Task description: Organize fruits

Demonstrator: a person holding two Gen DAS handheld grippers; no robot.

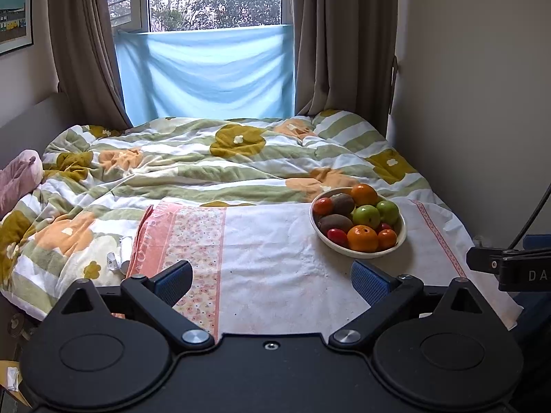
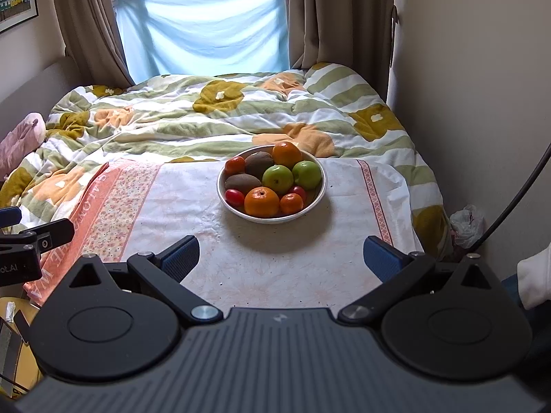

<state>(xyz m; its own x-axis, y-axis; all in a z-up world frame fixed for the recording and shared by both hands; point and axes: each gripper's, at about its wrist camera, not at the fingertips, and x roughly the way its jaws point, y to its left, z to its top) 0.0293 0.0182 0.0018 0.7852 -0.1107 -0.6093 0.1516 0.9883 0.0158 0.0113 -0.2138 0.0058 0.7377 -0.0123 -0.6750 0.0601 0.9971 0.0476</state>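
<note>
A white bowl (image 2: 318,194) stands on a white cloth (image 2: 193,199) with a pink floral border, spread over the bed. It holds oranges (image 2: 261,201), two green apples (image 2: 278,178), two brown kiwis (image 2: 242,183) and small red tomatoes (image 2: 234,197). The bowl also shows in the left wrist view (image 1: 401,232), ahead and to the right. My right gripper (image 2: 281,257) is open and empty, short of the bowl and facing it. My left gripper (image 1: 272,278) is open and empty, over the cloth to the left of the bowl.
A rumpled flowered duvet (image 1: 193,168) covers the bed behind the cloth. A wall (image 2: 482,86) runs along the right side, with a plastic bag (image 2: 466,223) at its foot. A pink stuffed item (image 1: 19,179) lies at far left. Curtains and a window stand behind.
</note>
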